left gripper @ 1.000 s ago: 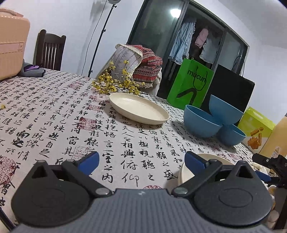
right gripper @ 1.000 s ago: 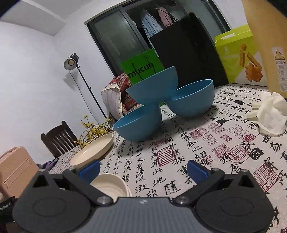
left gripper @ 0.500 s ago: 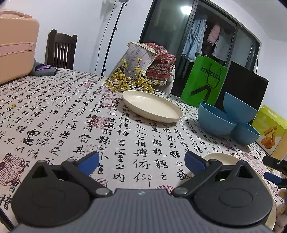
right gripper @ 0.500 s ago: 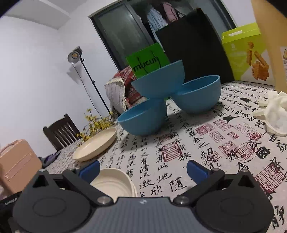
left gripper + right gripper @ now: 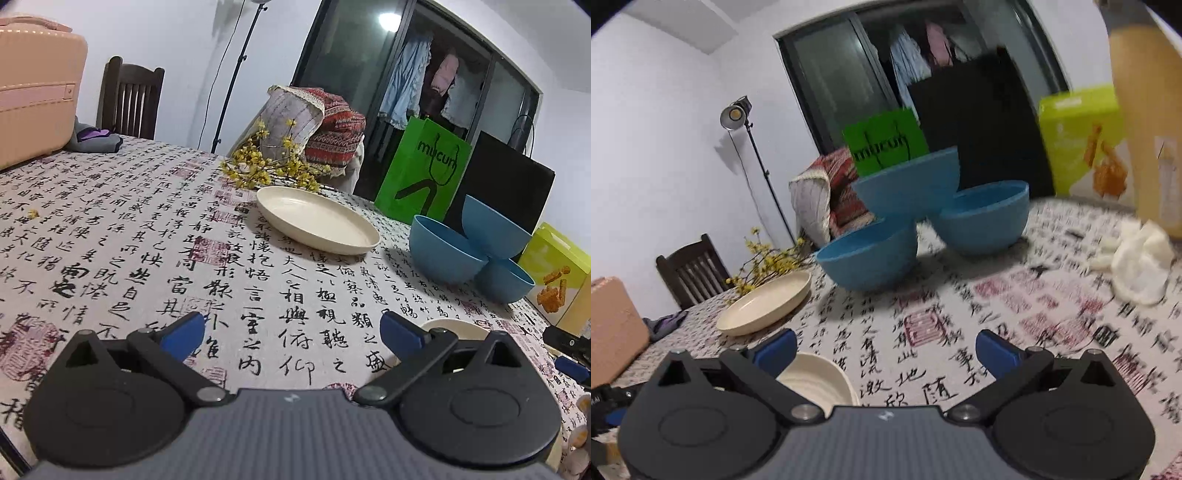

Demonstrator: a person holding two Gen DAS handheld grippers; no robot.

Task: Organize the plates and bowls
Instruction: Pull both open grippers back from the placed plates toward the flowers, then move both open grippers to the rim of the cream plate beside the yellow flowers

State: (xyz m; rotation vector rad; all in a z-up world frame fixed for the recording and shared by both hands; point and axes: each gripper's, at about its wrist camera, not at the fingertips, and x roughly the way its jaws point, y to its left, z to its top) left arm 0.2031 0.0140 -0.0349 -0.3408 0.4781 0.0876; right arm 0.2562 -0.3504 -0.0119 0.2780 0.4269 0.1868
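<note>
A cream plate (image 5: 317, 219) lies on the calligraphy tablecloth; it also shows in the right wrist view (image 5: 764, 304). Three blue bowls (image 5: 445, 254) stand beyond it, one tilted on top of the other two (image 5: 908, 188). Cream dishes (image 5: 816, 380) sit close under my right gripper's left finger, and show in the left wrist view (image 5: 454, 326) behind my right finger. My left gripper (image 5: 291, 334) is open and empty above the cloth. My right gripper (image 5: 886, 349) is open and empty, facing the bowls.
Yellow flower sprigs (image 5: 266, 168) lie behind the plate. A green bag (image 5: 424, 173), a black bag (image 5: 506, 184) and a yellow-green box (image 5: 557, 269) stand at the far edge. A white cloth (image 5: 1137, 262) and an orange bottle (image 5: 1145, 122) are right. A pink case (image 5: 37, 92) is left.
My left gripper has moved back and turned a little left, so the plate and bowls sit further right. My right gripper has risen and moved towards the bowls. Both stay open.
</note>
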